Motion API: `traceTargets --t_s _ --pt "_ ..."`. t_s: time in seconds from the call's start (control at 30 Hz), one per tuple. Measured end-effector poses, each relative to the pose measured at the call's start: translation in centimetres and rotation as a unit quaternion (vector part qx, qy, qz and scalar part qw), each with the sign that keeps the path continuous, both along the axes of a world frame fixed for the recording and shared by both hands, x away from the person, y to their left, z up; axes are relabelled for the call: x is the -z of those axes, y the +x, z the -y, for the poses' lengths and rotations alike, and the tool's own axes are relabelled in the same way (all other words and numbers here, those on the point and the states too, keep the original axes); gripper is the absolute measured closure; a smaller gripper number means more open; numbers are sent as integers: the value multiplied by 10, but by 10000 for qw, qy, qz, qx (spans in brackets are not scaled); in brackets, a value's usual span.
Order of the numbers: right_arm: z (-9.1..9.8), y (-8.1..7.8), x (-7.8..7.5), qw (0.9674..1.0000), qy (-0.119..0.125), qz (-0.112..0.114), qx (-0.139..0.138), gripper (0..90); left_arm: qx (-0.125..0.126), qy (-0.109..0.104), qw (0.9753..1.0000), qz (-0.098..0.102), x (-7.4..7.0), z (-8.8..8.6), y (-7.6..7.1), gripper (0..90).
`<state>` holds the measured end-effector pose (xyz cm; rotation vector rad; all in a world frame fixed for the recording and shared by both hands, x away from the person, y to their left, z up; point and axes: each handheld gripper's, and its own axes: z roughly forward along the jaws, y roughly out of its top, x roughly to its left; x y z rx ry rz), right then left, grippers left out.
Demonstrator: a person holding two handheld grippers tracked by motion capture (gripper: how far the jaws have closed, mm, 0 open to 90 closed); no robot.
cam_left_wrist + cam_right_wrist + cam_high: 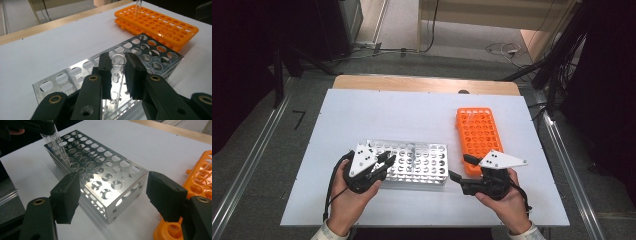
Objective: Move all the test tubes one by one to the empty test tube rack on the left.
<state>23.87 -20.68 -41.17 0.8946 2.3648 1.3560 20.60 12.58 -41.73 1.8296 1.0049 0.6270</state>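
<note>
My left gripper [387,161] is shut on a clear test tube [117,72], gripped just below its rim. The tube hangs tilted over the near-left corner of the shiny metal rack [422,162], and in the right gripper view its lower end [65,158] reaches into one of the rack's holes. My right gripper [458,167] stands open with nothing between its jaws, pointing at the right end of the metal rack [100,162]. An orange rack [478,131] lies to the right of the metal one.
Another clear tube [138,6] stands in the far end of the orange rack [160,23]. The white table top [377,115] stretches behind both racks to a wooden strip [422,84] at the far edge.
</note>
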Motion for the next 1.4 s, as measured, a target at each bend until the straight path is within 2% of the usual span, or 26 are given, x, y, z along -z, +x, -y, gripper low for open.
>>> traceTargets --t_s 0.17,0.5,0.63,0.8,0.87,1.07,1.2,1.4 --pt "0 0 0 10000 -3 -1 0 262 34 155 9999 -63 0 2 0 759" --pt "0 0 0 10000 -12 -9 -1 262 42 206 9997 -131 1 2 1 740" --pt "0 0 0 10000 -14 -20 14 262 60 145 9998 -117 0 2 1 729" --pt "1 1 1 10000 -9 -2 28 262 78 -13 9999 -67 -3 1 -1 714" --pt "2 2 1 10000 -24 -1 63 262 101 -149 9998 -66 -5 0 -1 693" --pt "7 6 3 9997 -2 4 236 262 140 -507 9986 -59 -7 0 -1 519" --pt "10 9 4 9995 4 18 326 262 94 -618 9980 -68 -7 -1 0 403" --pt "16 17 8 9984 -1 63 562 262 9 -822 9966 -79 -7 -4 1 333"
